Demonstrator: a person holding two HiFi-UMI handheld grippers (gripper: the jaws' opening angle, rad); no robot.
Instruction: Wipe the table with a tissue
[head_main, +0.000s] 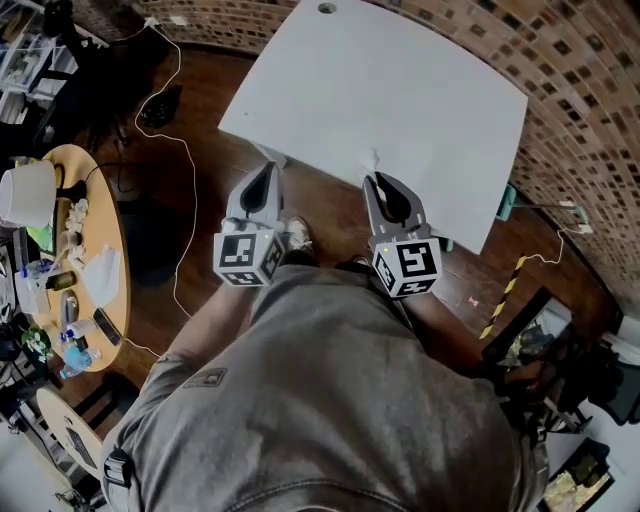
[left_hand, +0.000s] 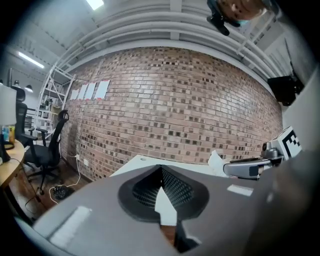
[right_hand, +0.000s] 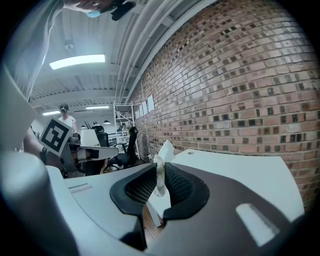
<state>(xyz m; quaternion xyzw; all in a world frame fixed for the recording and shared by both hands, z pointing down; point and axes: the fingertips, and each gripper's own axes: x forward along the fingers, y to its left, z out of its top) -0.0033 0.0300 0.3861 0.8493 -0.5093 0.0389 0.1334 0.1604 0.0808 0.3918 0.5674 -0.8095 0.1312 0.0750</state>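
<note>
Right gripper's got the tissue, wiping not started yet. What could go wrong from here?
1. The crumpled white tissue is pinched only as a thin strip in the right gripper, so dragging it may pull it free.
2. Only a small tuft pokes past the fingers, so they might scrape the white rectangular table instead of the tissue wiping it.

A round wooden tabletop (head_main: 100, 195) (cluttered) stands at left; a white cable (head_main: 192, 180) trails across the dark wood floor (head_main: 210, 85) beside it.
</note>
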